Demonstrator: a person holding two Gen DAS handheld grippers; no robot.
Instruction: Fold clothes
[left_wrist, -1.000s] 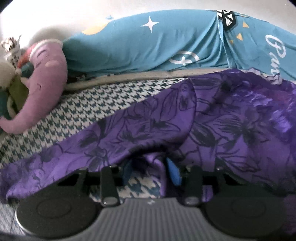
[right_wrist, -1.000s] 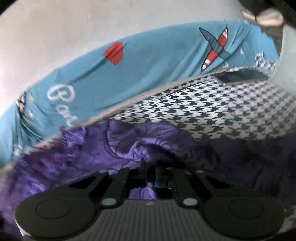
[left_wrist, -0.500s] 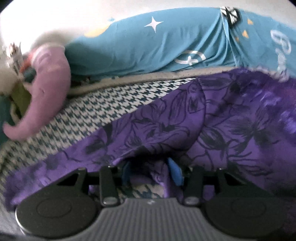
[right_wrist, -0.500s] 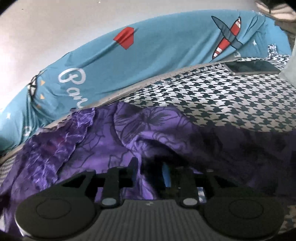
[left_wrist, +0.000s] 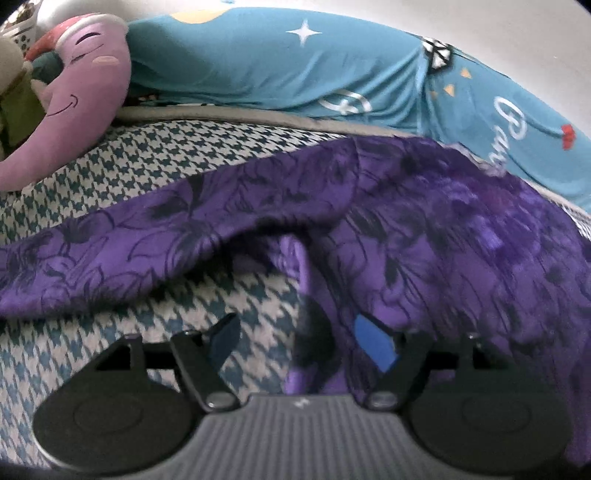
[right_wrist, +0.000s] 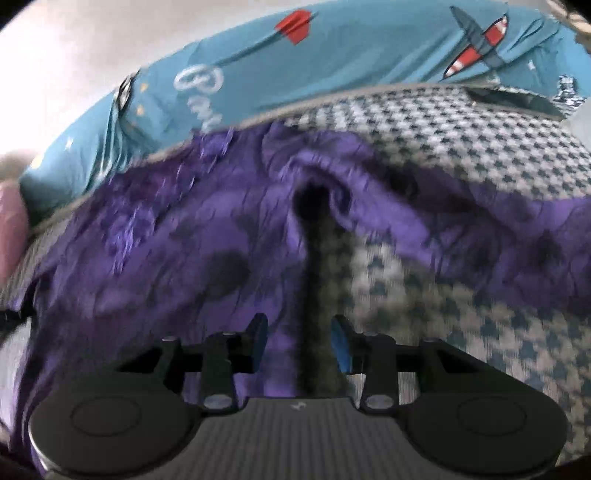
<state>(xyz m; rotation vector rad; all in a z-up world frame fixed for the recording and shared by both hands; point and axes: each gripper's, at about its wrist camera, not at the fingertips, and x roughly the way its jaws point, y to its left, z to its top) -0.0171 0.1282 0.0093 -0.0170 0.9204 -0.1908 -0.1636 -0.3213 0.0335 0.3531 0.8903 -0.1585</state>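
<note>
In the left wrist view the left tongs (left_wrist: 301, 341) stand wide and are opening; a fold of the purple dress (left_wrist: 424, 229) runs up between the fingers but neither blue pad presses on it. The left finger (left_wrist: 223, 338) sits over bare houndstooth bed cover (left_wrist: 177, 155), the right finger (left_wrist: 375, 345) over purple cloth. Beyond the tongs the dress spreads from nine o'clock across to three o'clock, its near edge lifted in a dark hollow at the centre. Farther out, the bed cover shows at ten o'clock, and a pink plush toy (left_wrist: 85, 92) with a smiling face lies at the ten o'clock edge. A long blue pillow (left_wrist: 295, 66) printed with stars and white script lies along the far side of the bed from eleven to two o'clock.

In the right wrist view, which is blurred, the right tongs (right_wrist: 299, 341) stand at a narrower gap and are opening; a dark edge of the dress lies between the fingers without being pinched. The dress fills the picture from eight o'clock to twelve, with a band reaching to three o'clock, and the bed cover shows at four o'clock and one o'clock. The blue pillow, with a red-and-white plane on it, runs along the top.
</note>
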